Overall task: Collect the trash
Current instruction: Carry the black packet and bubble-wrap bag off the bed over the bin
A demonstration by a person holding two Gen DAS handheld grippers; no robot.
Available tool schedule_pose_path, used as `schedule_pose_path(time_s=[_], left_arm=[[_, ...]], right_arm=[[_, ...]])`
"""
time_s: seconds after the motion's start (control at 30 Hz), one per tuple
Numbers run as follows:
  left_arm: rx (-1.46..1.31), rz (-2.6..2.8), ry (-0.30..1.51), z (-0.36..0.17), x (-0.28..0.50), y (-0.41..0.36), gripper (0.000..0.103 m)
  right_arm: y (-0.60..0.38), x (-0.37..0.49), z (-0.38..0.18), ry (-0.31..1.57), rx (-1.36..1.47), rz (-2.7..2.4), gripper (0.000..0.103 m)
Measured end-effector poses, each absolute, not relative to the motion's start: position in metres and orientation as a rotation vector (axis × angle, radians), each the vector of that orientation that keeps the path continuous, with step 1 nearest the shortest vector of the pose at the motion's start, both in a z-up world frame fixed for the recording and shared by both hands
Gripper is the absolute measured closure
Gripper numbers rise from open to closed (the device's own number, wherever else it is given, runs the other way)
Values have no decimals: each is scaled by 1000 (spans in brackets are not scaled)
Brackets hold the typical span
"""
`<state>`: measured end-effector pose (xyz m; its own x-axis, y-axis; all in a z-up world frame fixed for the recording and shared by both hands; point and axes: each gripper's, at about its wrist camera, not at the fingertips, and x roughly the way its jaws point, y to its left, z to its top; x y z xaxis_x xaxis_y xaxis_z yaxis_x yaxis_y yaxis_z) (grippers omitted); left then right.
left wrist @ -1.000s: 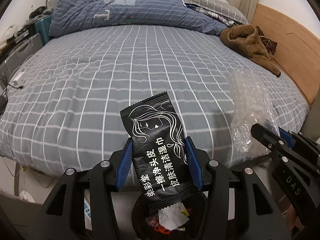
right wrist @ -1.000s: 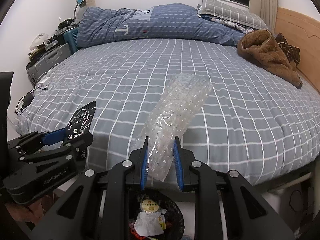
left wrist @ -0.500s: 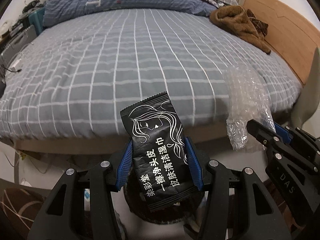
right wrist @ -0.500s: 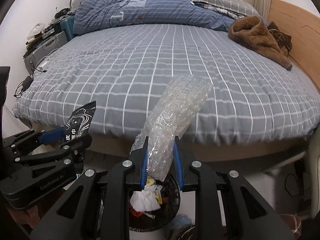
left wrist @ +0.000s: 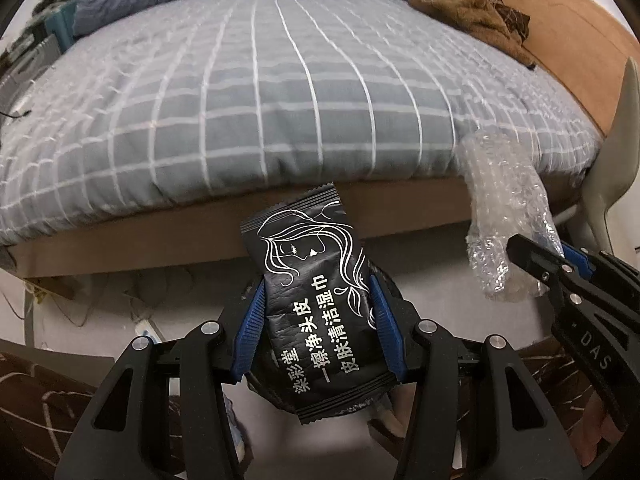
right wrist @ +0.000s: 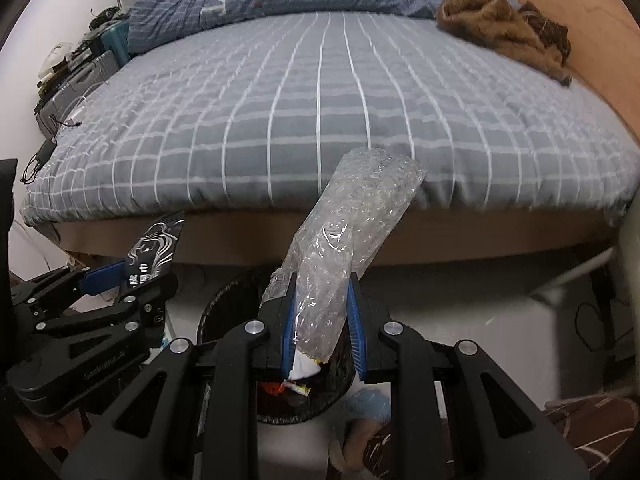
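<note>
Both tongs are loaded: the left tongs point(left wrist: 318, 332) are clamped on a black wipe packet point(left wrist: 316, 300), the right tongs point(right wrist: 322, 320) on a bubble-wrap bag point(right wrist: 344, 248). The drop-off step is in hand; release is called for over the waste bin point(right wrist: 228, 300), at six o'clock below the right tongs.

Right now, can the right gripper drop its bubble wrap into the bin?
Probably yes. The right gripper holds the bubble wrap over the open bin, with nothing between them; the left gripper stays off to the side.
</note>
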<state>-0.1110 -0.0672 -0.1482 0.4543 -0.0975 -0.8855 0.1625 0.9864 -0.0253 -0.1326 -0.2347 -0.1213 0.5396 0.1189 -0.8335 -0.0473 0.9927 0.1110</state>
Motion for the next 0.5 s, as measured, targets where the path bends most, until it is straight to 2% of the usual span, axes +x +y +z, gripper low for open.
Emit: schedule_pose_path(time_s=[0.5], left_arm=[[74,-187,1240,-236,-75,-91,53]], right_arm=[[-261,-105,-191,1126,127,48,82]])
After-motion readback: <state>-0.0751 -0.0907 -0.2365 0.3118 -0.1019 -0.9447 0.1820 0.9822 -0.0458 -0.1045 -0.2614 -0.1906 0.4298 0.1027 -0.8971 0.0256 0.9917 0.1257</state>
